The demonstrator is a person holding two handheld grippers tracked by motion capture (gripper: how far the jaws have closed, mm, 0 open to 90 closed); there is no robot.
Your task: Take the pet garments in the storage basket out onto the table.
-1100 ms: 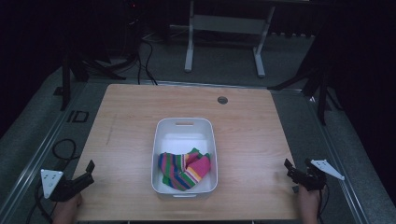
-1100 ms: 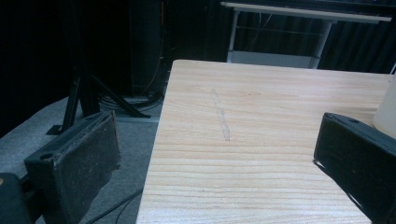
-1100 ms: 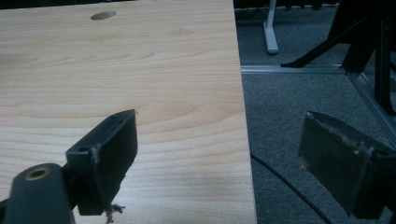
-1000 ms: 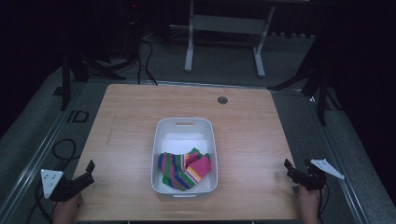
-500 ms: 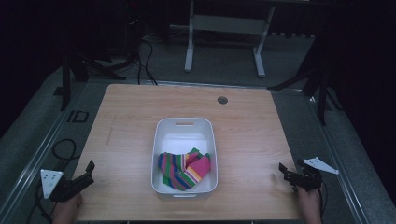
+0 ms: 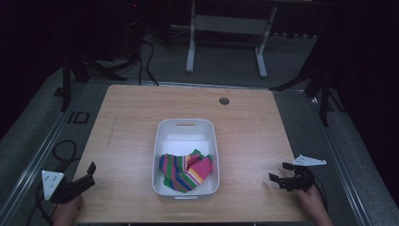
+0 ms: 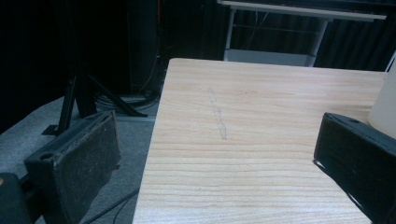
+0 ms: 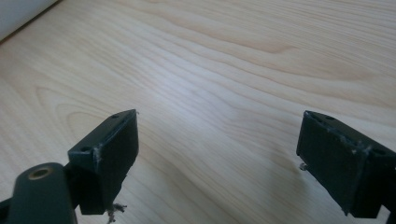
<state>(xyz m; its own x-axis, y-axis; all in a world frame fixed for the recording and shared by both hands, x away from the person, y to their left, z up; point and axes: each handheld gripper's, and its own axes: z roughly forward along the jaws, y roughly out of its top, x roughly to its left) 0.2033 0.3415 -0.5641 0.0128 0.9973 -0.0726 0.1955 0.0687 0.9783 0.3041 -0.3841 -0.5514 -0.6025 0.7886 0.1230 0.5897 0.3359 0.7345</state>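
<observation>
The left gripper hangs at the near left corner of the pale wood-grain bench, its black padded fingers spread wide and empty, one over the bench edge, the other above bare wood. The right gripper sits near the opposite near corner, its fingers also wide apart with nothing between them, smooth grain below. Between the two sets of fingers, well apart from each, stands the white rounded plastic tub; inside its near half lies the crumpled striped cloth of pink, green and orange. In the left gripper view the tub is cut off at the frame's edge. Open bench surrounds both grippers.
</observation>
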